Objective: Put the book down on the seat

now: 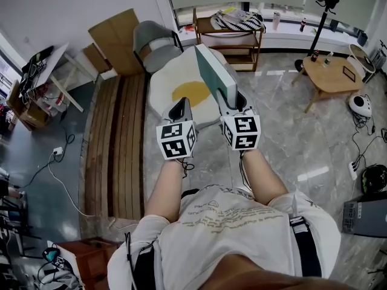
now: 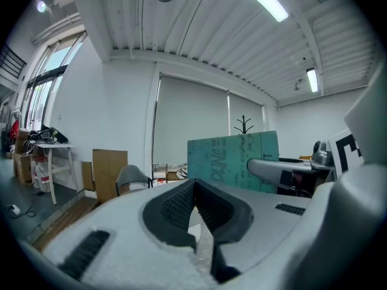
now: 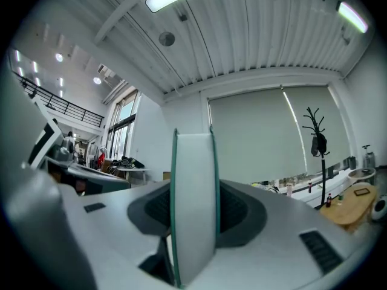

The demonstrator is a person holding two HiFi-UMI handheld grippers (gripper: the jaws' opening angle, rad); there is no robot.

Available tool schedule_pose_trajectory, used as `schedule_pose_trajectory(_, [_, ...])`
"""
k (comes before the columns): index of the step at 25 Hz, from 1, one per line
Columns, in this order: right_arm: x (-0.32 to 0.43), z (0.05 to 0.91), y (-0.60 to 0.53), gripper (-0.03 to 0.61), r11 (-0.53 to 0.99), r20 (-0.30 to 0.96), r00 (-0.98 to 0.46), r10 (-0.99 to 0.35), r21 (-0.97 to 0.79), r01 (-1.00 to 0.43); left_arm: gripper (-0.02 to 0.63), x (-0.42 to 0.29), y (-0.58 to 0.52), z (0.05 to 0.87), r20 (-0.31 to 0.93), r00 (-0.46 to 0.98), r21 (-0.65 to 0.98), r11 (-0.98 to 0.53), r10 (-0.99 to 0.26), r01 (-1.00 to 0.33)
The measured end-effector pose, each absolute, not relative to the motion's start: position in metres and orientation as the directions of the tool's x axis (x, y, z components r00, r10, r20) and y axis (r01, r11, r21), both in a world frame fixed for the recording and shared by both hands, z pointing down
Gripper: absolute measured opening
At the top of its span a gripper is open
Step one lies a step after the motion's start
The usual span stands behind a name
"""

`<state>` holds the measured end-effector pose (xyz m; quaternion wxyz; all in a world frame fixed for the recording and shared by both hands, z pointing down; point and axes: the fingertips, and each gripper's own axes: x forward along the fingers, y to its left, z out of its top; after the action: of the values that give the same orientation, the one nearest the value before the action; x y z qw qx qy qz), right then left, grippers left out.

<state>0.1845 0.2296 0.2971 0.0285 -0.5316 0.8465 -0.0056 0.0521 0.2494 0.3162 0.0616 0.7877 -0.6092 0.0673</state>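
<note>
Book in transit: the right gripper (image 3: pixel 193 198) is clamping a teal book (image 1: pixel 214 71) upright, jaws spread to its thickness, holding it in the air above a white-and-yellow cushion (image 1: pixel 162 86). The left gripper (image 2: pixel 195 185) is hovering alongside, jaws pressed together and empty.

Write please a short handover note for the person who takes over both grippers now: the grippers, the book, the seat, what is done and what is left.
Right gripper: shut on the teal book, which stands upright on its edge in the jaws.
Left gripper: jaws together, nothing between them, level with the right one.
Seat: the white seat with the yellow middle is on the floor just ahead; the book is in the air, not on it.
Done: book is in the grip.
Left: bring the book over the seat, lay it down, open the right jaws.
</note>
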Motion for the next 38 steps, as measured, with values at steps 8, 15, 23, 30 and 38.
schedule_pose_trajectory(8, [0.192,0.307,0.232,0.173,0.455,-0.043,-0.453,-0.891,-0.082,-0.887,0.020,0.057,0.256,0.322,0.203,0.215,-0.001,-0.220,-0.955,-0.976])
schedule_pose_trajectory(15, [0.177,0.326,0.231,0.173,0.473,-0.036,-0.472,-0.881,-0.085,-0.877,0.020,0.046,0.250,0.345,0.224,0.215,0.031,-0.214,-0.950,-0.976])
schedule_pose_trajectory(23, [0.193,0.330,0.201,0.173,0.447,-0.020,-0.447,-0.894,-0.075,-0.891,0.020,0.064,0.213,0.352,0.226,0.265,0.059,-0.258,-0.937,-0.964])
schedule_pose_trajectory(30, [0.190,0.332,0.158,0.173,0.428,-0.015,-0.428,-0.904,-0.076,-0.901,0.020,0.059,0.165,0.352,0.234,0.289,0.060,-0.282,-0.928,-0.957])
schedule_pose_trajectory(38, [0.174,0.331,0.099,0.173,0.411,0.002,-0.413,-0.911,-0.085,-0.908,0.020,0.045,0.104,0.351,0.244,0.314,0.064,-0.308,-0.917,-0.949])
